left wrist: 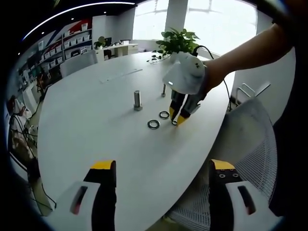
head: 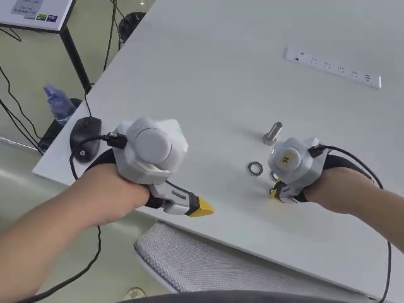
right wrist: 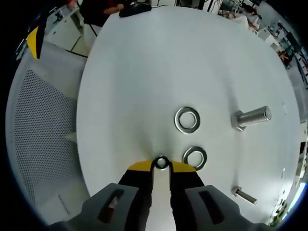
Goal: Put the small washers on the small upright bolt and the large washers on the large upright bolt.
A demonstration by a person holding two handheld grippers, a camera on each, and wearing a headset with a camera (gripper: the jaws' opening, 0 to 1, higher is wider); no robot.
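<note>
Screen text (head: pixel 31 12) illegible | right gripper (right wrist: pixel 161 166) pinches small washer (right wrist: pixel 161 158) | left gripper (left wrist: pixel 162 166) spread

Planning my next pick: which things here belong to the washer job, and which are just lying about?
Job: small washer, two large washers, large bolt, small bolt.
Lying about: power strip, mouse, blue bottle.

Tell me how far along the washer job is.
Done: nothing yet; the large bolt and the small bolt are both bare. In hand: the right gripper has its fingers closed on a small washer down at the table. Left: seating that one, then the large washer near the large bolt and the other large washer beside the fingers, both lying flat. The left gripper is open and holds nothing.
</note>
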